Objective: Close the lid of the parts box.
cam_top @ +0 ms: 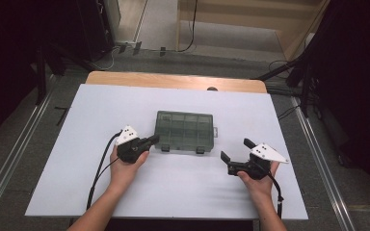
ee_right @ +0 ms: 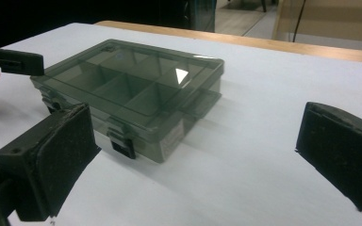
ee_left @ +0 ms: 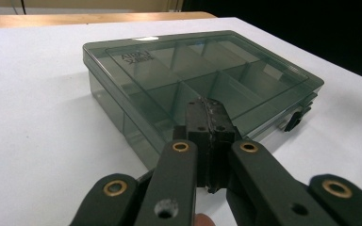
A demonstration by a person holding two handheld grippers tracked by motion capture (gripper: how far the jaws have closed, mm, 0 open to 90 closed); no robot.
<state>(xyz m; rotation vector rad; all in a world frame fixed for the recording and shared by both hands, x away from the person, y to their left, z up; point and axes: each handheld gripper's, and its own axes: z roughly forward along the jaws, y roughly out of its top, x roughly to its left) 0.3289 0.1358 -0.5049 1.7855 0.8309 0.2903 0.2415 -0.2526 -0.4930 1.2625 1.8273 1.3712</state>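
A smoky transparent compartment box [cam_top: 184, 130] lies shut in the middle of the white table top [cam_top: 101, 110], its two latches facing me. My left gripper [cam_top: 154, 140] is shut with nothing in it, and its tips rest at the box's near left corner. In the left gripper view the closed jaws [ee_left: 209, 110] sit over the lid's [ee_left: 193, 70] edge; whether they touch it I cannot tell. My right gripper [cam_top: 236, 149] stands open just right of the box's front right corner, apart from it. In the right gripper view its pads [ee_right: 52, 160] flank bare table, with the box [ee_right: 122, 80] ahead to the left.
A wooden strip [cam_top: 173, 81] runs along the table's far edge. Beyond it, cables [cam_top: 111, 53] lie on the floor. Dark stands [cam_top: 41, 72] rise at both sides. The left gripper's tip [ee_right: 12, 61] pokes in beside the box in the right gripper view.
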